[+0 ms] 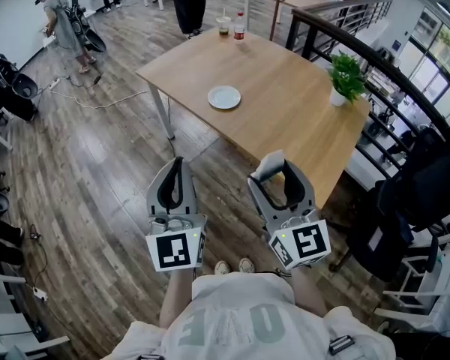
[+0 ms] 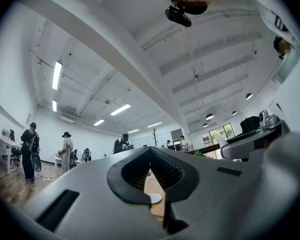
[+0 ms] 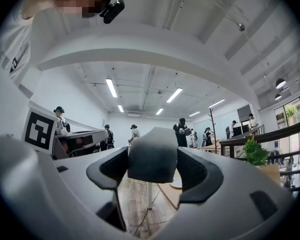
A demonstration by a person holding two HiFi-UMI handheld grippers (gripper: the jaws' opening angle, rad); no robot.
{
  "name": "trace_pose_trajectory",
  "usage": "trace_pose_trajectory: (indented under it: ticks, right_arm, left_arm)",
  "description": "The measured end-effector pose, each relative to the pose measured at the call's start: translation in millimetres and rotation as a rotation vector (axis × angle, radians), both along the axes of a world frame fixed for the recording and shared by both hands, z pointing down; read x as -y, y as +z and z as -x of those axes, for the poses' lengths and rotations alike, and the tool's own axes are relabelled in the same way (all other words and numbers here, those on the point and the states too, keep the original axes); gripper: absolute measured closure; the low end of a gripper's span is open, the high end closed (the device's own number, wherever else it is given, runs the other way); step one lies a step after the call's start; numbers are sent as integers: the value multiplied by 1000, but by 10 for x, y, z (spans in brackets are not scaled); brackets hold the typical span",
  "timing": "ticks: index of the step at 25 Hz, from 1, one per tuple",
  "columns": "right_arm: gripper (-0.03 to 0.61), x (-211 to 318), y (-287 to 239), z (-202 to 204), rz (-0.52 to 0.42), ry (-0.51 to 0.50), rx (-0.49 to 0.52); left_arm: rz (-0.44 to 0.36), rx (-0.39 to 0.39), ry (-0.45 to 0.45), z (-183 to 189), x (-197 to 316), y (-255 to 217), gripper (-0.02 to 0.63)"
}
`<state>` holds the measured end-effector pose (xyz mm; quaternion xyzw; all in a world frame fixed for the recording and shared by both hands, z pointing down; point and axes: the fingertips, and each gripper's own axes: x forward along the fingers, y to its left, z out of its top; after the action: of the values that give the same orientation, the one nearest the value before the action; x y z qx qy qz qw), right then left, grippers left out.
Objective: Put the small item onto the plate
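Above the brown plank floor (image 1: 97, 171), well short of the light wooden worktop (image 1: 285, 118): right tool (image 1: 283, 175) grasping a small grey rounded block (image 1: 270, 165). Left tool (image 1: 178, 162) clenched tip to tip. On the worktop, a round white plate (image 1: 224, 97).

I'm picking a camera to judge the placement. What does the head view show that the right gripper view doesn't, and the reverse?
Only the head view: the whole wooden table, with a cup and a bottle at its far edge. Only the right gripper view: the ceiling lights, and a close look at both jaws of the right gripper touching the grey item. Both: that grey item, the white plate, the potted plant and the left gripper.
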<state>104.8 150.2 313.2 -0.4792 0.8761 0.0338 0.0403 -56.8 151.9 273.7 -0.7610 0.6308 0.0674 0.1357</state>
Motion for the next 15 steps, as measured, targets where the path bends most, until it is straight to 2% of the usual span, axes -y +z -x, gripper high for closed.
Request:
trace_pose_trajectory:
  ticks: [6, 15]
  right_arm:
    - [259, 97, 51, 171, 19, 19, 12]
    - [259, 301, 14, 307, 12, 49, -18]
  left_arm:
    - [-6, -10, 11, 245, 47, 22, 604]
    - [6, -45, -24, 645, 203, 82, 605]
